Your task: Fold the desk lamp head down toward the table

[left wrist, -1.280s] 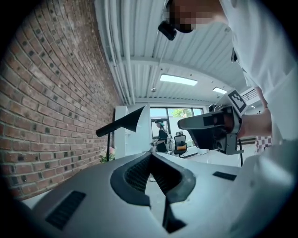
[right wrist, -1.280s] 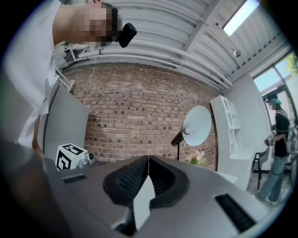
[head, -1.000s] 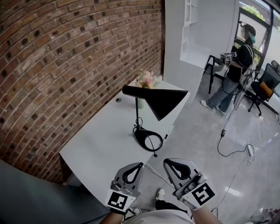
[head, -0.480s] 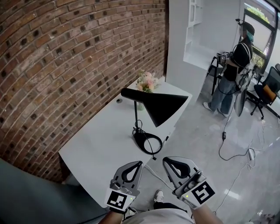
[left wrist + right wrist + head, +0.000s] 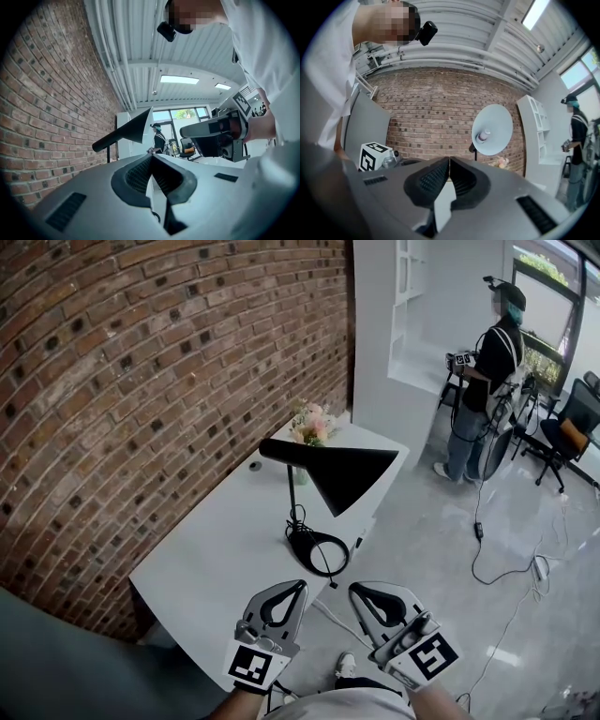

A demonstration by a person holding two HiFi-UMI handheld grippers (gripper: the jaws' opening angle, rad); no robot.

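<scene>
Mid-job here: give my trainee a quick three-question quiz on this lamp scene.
1. True or false: the left gripper is shut on the lamp head.
2. The flowers stand: A) beyond the lamp head, at the far end of the table; B) on the floor; C) on a chair.
3. Fill in: the ring base sits on the white ____.
Key: 1 false, it is shut but empty; 2 A; 3 table.

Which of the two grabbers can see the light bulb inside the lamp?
The right gripper: its view looks straight into the lamp shade, where the bulb shows. The left gripper sees the shade side-on, with no bulb in sight.
</scene>
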